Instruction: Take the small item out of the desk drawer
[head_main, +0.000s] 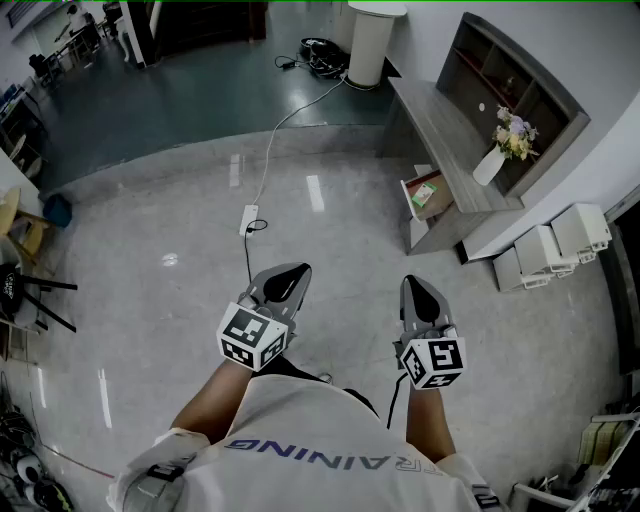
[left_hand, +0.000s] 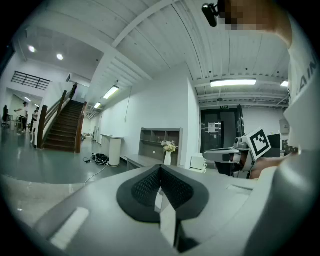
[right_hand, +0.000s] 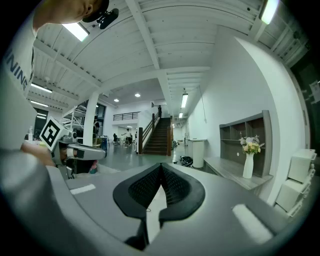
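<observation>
a wide hall with a glossy grey floor (head_main: 180, 230), seen from above the person's chest. against the right wall, well apart from the person, stands a long low grey desk (head_main: 440, 130) with a shelf unit (head_main: 510, 90) rising behind it. white boxes (head_main: 560, 245) are stacked on the floor beside the desk's near end. at that near end a box-like compartment (head_main: 425, 195) stands open, with something green and red inside; it may be the drawer, but it is too small to tell. a white vase (head_main: 489, 165) of flowers stands upright on the desk.

the left gripper (head_main: 290, 272) and right gripper (head_main: 412, 282) hang side by side over bare floor, pointing forward. in each gripper view the jaws meet with nothing between them, so both are closed and empty.

the small item cannot be made out with certainty; it is presumably in the drawer. judging from the task's wording, it is probably light and easy to knock aside, so a gentle pinch across its narrowest sides seems wisest. whether it is stiff, slippery or fragile cannot be told from here.
</observation>
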